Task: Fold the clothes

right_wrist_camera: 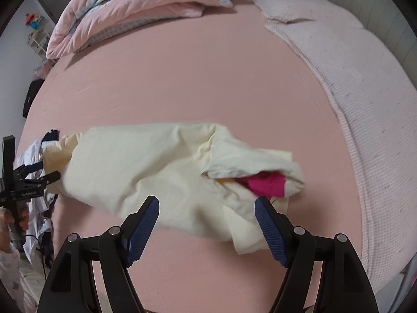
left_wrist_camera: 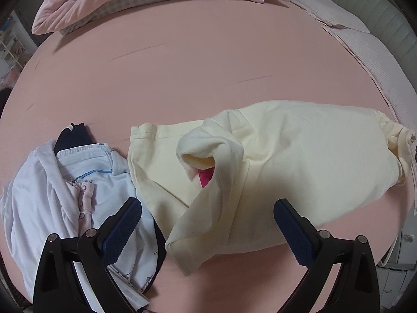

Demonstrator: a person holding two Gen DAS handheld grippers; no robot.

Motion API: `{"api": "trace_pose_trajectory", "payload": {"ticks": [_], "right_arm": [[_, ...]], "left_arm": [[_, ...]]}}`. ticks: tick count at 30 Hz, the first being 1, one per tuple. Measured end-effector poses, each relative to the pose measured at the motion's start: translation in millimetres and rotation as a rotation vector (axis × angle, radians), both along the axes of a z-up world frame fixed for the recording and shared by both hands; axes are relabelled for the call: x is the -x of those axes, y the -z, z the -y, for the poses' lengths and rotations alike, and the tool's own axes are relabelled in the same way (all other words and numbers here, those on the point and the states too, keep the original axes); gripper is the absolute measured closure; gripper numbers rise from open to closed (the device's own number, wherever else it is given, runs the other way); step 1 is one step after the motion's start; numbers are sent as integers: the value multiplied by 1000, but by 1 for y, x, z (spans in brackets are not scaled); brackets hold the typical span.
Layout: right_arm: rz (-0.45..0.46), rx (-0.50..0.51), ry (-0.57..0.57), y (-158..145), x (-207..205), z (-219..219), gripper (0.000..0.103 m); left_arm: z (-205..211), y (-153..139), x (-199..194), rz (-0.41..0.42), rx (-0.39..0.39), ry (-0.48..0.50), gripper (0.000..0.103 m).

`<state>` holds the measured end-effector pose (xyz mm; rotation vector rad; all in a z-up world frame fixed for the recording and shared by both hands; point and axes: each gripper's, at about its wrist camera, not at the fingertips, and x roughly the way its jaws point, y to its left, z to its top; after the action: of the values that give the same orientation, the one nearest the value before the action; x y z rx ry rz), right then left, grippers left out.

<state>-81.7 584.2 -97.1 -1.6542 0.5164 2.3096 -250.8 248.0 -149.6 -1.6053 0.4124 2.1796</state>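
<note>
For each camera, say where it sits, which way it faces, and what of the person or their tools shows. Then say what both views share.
Left wrist: sits on the left tool, looking steeply down at the cream garment and the white clothes pile; shows only its own open fingers.
Right wrist: sits on the right tool, looking steeply down at the cream garment; shows its own open fingers, plus the left tool and the hand holding it at the left edge.
Shared: the cream garment, pink bed, folded quilt.

Pink bed sheet [left_wrist_camera: 182, 65]; folded quilt [right_wrist_camera: 125, 7] at far edge; white shelf [right_wrist_camera: 37, 43] by wall.
</note>
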Motion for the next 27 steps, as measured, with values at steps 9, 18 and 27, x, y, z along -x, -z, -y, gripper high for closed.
{"api": "trace_pose_trajectory", "payload": {"ticks": [9,18,27], "right_arm": [[43,-98,7,17,24,3,27],[98,-216,-3,31,46,6,46],[100,-302,6,34,47,-5,80]], "left_arm": [[1,4,10,-10,-3,-3,0],[11,7,24,-69,-4,-30,4],[39,16,53,7,-64,-127,72]]}}
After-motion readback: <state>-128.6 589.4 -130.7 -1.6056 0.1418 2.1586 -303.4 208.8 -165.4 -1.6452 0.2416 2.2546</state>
